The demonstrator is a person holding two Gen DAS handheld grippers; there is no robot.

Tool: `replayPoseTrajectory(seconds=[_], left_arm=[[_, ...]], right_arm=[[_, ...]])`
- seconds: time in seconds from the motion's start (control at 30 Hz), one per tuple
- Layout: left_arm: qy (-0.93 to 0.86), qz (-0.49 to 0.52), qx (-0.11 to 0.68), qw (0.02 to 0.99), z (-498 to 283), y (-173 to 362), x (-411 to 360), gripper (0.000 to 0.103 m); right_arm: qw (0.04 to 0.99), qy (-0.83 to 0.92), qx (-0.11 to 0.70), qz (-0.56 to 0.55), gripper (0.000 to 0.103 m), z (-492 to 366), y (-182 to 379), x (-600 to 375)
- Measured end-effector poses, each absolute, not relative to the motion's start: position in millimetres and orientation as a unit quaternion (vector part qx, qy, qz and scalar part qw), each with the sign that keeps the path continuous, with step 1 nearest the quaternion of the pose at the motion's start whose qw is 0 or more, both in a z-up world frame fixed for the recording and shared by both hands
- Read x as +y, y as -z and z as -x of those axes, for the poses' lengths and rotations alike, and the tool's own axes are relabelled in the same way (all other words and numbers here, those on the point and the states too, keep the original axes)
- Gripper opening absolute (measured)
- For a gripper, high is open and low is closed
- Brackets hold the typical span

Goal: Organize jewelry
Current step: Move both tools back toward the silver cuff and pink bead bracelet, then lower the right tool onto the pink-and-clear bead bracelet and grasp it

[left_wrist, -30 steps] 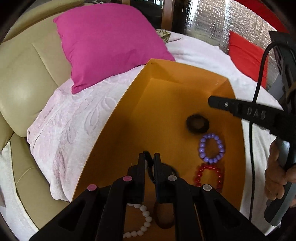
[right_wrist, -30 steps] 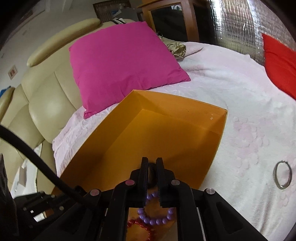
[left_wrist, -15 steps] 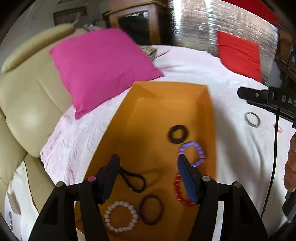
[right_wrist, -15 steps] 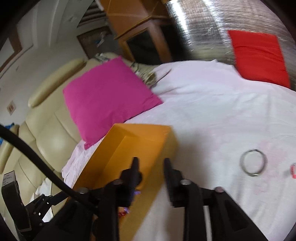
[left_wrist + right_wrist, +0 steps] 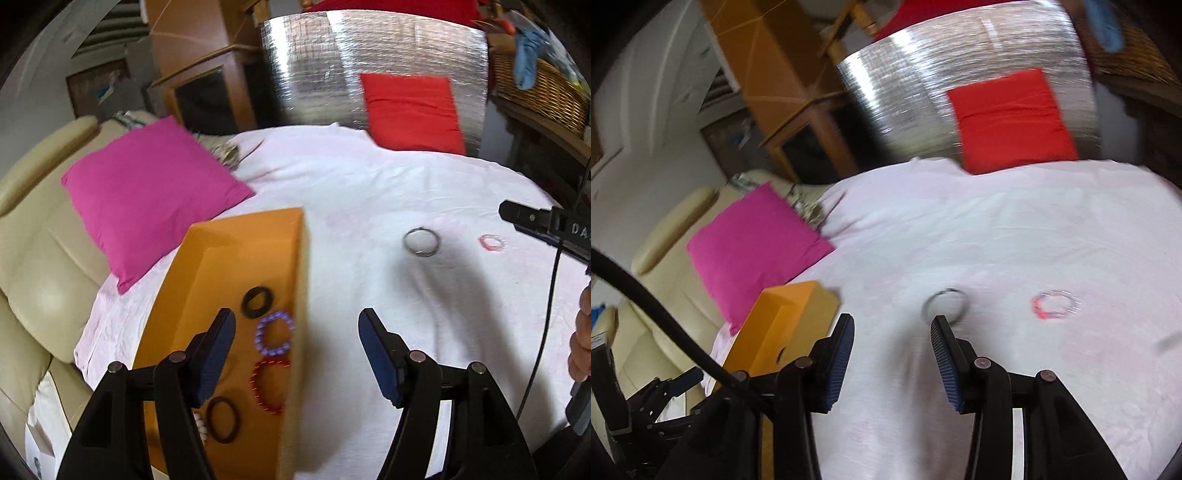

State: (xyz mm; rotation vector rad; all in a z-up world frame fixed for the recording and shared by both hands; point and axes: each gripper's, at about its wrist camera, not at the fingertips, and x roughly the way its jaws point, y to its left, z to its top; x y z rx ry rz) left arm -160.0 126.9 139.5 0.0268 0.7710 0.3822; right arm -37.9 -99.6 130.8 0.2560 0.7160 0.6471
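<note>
Both grippers stand unclenched and hold nothing. The left gripper (image 5: 295,354) has just been spreading its jaws, and its blue ribbed pads (image 5: 376,354) straddle the near wall of the orange box (image 5: 295,295); the right gripper (image 5: 892,354) has also just been opening, with bare sheet between its pads.

The likeliest slip is with the thin metal bangle (image 5: 945,304), which lies flat on the soft white bedsheet (image 5: 997,240) just ahead of the right gripper: a hard, smooth hoop on yielding cloth could skate away or sink as the pads close, or a fold of sheet could be pinched with it. Well to its right lies a small pink beaded bracelet (image 5: 1054,304), blurred, perhaps elastic.

Inside the cardboard-like box rest a black ring (image 5: 257,302), a purple bead bracelet (image 5: 275,334), a red bead bracelet (image 5: 269,386) and a dark brown hair band (image 5: 222,419). A clumsy left jaw could knock the box wall.
</note>
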Motion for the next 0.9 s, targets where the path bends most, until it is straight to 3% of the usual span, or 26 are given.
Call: replayPoseTrajectory(seconds=[0.43, 0.9], left_arm=[[-0.140, -0.072, 0.356, 0.921, 134.2, -162.6, 46.7, 0.070], [-0.099, -0.072, 0.394, 0.911, 112.5, -143.6, 13.1, 0.071]], right_arm=[[0.872, -0.262, 0.369, -0.187, 0.047, 15.7, -106.0, -177.7], [0.879, -0.239, 0.357, -0.205, 0.047, 7.4, -108.6, -225.7]])
